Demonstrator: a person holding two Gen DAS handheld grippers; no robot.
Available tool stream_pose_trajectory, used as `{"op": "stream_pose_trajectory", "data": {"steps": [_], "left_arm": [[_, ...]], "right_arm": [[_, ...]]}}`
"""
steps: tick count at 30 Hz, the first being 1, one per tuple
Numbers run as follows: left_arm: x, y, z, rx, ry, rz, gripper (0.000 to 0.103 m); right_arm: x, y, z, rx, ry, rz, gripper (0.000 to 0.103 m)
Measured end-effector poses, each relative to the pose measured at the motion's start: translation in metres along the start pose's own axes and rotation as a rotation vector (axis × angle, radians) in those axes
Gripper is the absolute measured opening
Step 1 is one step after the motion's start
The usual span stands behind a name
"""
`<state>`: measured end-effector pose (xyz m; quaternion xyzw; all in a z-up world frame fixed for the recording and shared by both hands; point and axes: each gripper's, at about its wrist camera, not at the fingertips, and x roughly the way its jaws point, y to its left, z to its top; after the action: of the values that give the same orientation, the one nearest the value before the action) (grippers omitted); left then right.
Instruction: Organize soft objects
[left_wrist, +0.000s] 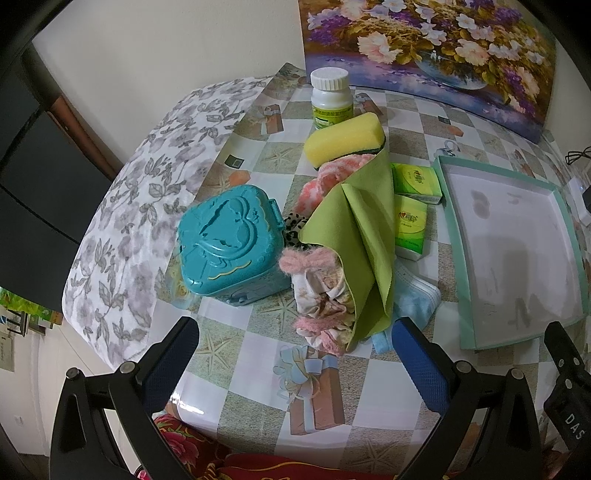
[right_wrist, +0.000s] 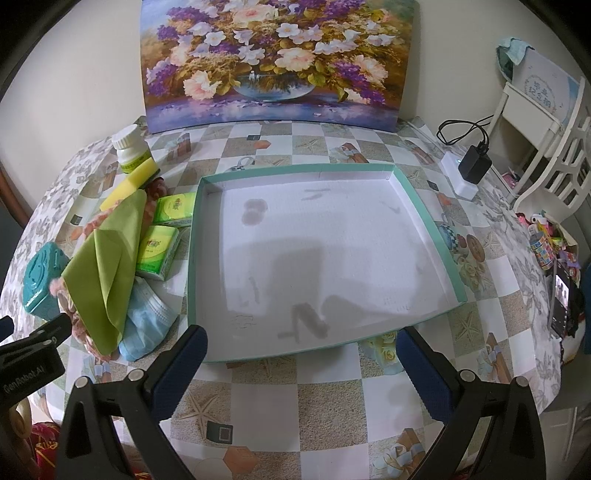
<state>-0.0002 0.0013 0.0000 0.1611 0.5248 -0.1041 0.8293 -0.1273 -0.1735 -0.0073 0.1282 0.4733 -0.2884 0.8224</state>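
- Left wrist view: left gripper spread wide, grasping nothing, hovered over the near table.
- Just beyond: heap of soft things, with green cloth draped over pink fabric, sponge at far end, blue mask at right.
- Teal case left of heap; tray right.
- Right wrist view: right gripper likewise parted, empty, at tray's near edge.
- Heap lay left of tray, tissue packs between.

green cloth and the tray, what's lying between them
Two green tissue packs lie between the green cloth and the tray, with a blue mask nearer; the right wrist view shows it.
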Motion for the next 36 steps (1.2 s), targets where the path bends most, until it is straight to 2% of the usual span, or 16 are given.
{"op": "stream_pose_trajectory", "data": {"steps": [2,5,8,11,15,24,29,33,36], "left_arm": [[-0.002,0.004,-0.001,-0.015,-0.009,-0.011,0.103],[-0.005,0.022,0.002,-0.118,-0.037,-0.085,0.103],[-0.002,0.043,0.003,-0.227,-0.049,-0.126,0.103],[0.004,0.056,0.002,-0.278,-0.032,-0.105,0.103],[0.012,0.066,0.002,-0.350,-0.028,-0.160,0.103],[0.028,0.074,0.001,-0.402,0.031,-0.198,0.103],[0.036,0.086,0.000,-0.456,0.053,-0.159,0.103],[0.041,0.088,-0.002,-0.473,0.077,-0.180,0.103],[0.044,0.089,-0.003,-0.488,0.102,-0.167,0.103]], "right_arm": [[0.000,0.001,0.000,-0.002,0.001,-0.001,0.103],[0.000,0.003,0.002,-0.010,-0.007,0.012,0.103],[-0.003,0.013,0.006,-0.031,-0.027,0.077,0.103],[-0.001,0.029,0.009,-0.074,-0.033,0.147,0.103],[0.006,0.054,0.013,-0.131,-0.020,0.238,0.103],[0.012,0.102,0.013,-0.266,-0.025,0.376,0.102],[0.018,0.123,0.013,-0.319,-0.029,0.420,0.099],[0.026,0.134,0.014,-0.354,-0.020,0.425,0.096],[0.030,0.138,0.015,-0.357,-0.012,0.437,0.093]]}}
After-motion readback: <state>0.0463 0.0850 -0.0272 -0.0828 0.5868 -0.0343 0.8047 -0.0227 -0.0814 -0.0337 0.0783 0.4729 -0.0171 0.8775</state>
